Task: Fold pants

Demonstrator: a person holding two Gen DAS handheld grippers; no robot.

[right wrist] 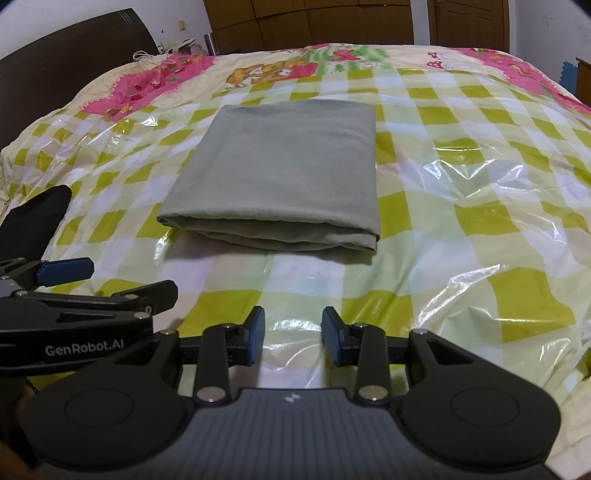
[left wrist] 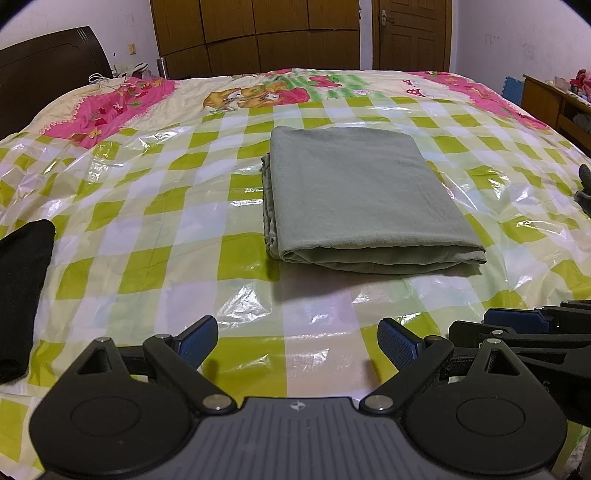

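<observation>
The pants [left wrist: 365,199] lie folded into a flat grey-green rectangle near the middle of the bed [left wrist: 155,229], on the crinkled clear plastic sheet [left wrist: 517,206] that covers the green-and-white checked spread. The thick rounded fold faces me, and the layered edges show along the side toward the headboard [left wrist: 48,70]. Nothing touches them.

My left gripper [left wrist: 297,341] hangs over the near edge of the bed, short of the pants, its blue pads spread wide with only the plastic below them. My right gripper [right wrist: 293,336] sits just beside it, also short of the pants, its pads parallel with a narrow gap between them and nothing in that gap.

A black cloth [left wrist: 22,295] lies by the near edge on the headboard side, well apart from the pants. Past the checked part, toward the far edge, the spread turns to pink corners and a cartoon print [left wrist: 255,94]. Beyond the bed stand a wooden wardrobe [left wrist: 255,33] and a door [left wrist: 410,33].
</observation>
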